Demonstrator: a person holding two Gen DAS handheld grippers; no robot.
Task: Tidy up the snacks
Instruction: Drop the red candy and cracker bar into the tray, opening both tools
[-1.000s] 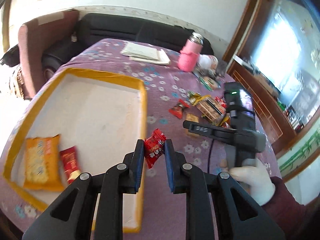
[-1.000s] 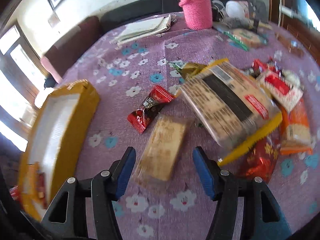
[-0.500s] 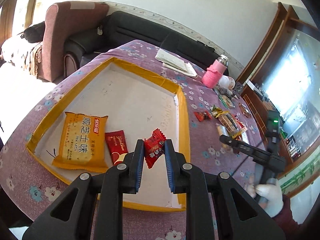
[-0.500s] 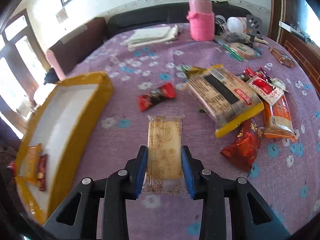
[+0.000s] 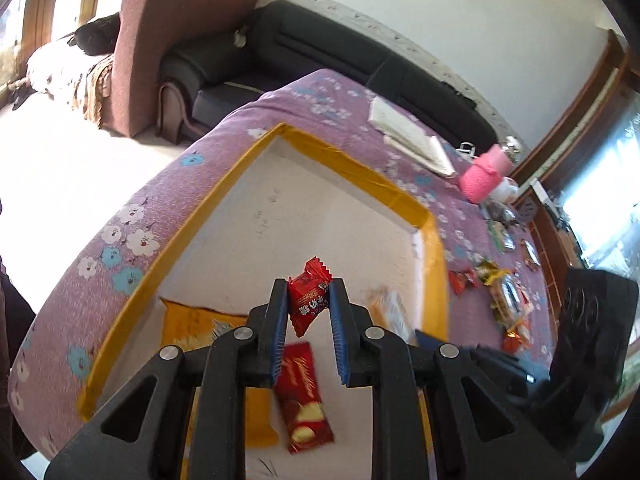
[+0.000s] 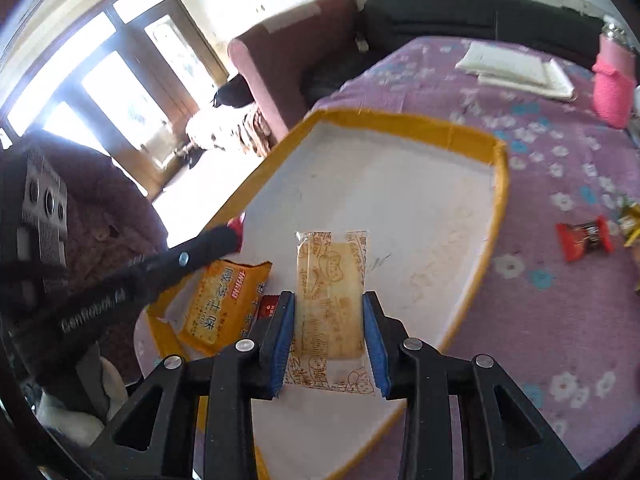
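Purple flowered cloth covers the bench (image 5: 120, 264), where a white tray (image 5: 348, 164) with a yellow rim sits. Over it the left gripper (image 5: 308, 308) has its jaws clenched on a small red candy (image 5: 308, 300), above a red chocolate bar (image 5: 304, 400) and an orange cracker pack (image 6: 224, 300) lying in the tray. The right gripper (image 6: 330, 336) grasps a clear-wrapped biscuit (image 6: 330, 296) over the tray (its jaws closed in within the last second). More snacks (image 5: 508, 304) lie on the cloth beyond the tray.
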